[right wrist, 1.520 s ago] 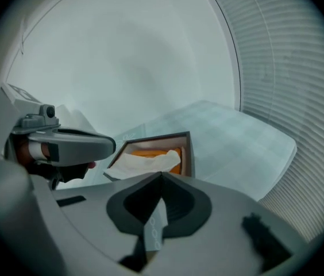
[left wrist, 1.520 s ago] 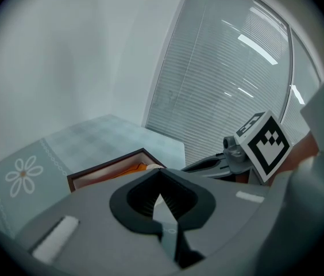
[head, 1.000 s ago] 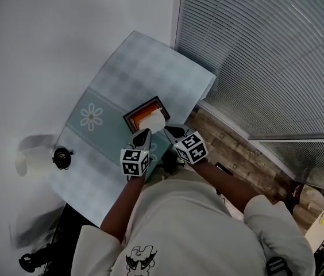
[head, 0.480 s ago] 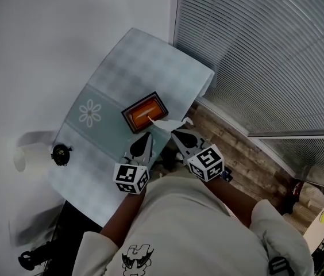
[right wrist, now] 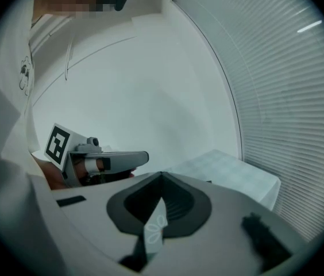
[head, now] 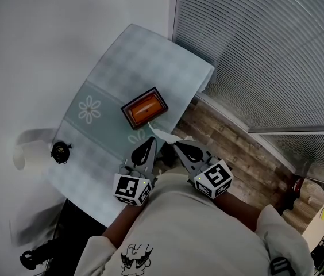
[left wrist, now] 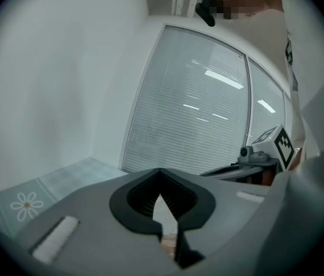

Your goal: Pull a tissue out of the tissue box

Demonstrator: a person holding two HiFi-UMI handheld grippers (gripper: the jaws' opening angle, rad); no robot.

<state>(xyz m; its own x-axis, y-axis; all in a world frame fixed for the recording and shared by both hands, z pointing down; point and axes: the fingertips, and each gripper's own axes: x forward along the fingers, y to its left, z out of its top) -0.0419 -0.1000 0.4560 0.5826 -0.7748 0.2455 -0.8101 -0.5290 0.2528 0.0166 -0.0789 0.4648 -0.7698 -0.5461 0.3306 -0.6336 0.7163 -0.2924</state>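
Observation:
The orange tissue box [head: 145,108] lies on the pale checked tablecloth [head: 110,79], with a white strip in its slot. A white tissue [head: 166,134] hangs in the air just off the box's near side, at the tips of both grippers. My right gripper [head: 180,147] is shut on the tissue, and a white strip [right wrist: 155,230] shows between its jaws. My left gripper [head: 150,144] is beside it, jaws closed, with nothing showing at its tip [right wrist: 145,157]. Both grippers are raised above the table's near edge, close to the person's chest.
A paper roll [head: 27,154] and a small dark round object [head: 60,152] sit at the table's left end. Window blinds [head: 265,50] fill the right, with wooden floor [head: 231,148] below them. A daisy print [head: 89,109] marks the cloth.
Both grippers have risen and drawn back from the box towards the person. The tissue has come up out of the box with them and now hangs off the box.

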